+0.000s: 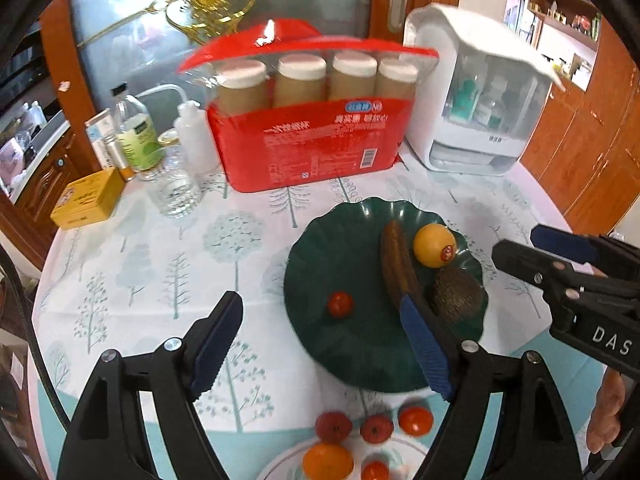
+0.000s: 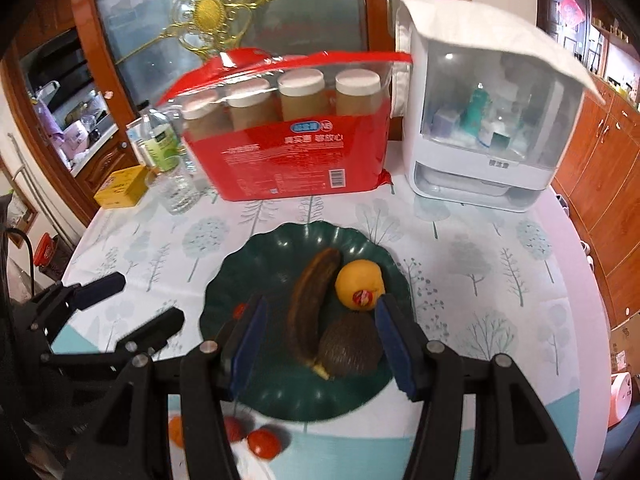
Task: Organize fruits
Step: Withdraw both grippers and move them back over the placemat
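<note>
Both my jaws hang empty above a green plate of fruit on the counter.

My left jaws [image 1: 320, 344] stand wide and released; my right jaws [image 2: 320, 344] stand part open, grasping nothing. The plate [image 1: 320, 264] holds 1 browned banana [image 1: 394, 260], 1 orange [image 1: 434, 245], 1 avocado [image 1: 456, 292] and 1 tomato [image 1: 340, 304]. More small fruits [image 1: 374, 428] lie near a white plate [image 1: 288, 464] at the near edge. I judge the banana soft and easily bruised, best taken lightly at mid-length; the orange firm but prone to roll; the tomato fragile. Behind stand a red pack [image 1: 312, 144], a white box [image 1: 476, 96] and bottles [image 1: 138, 136], well apart from the fruit.
</note>
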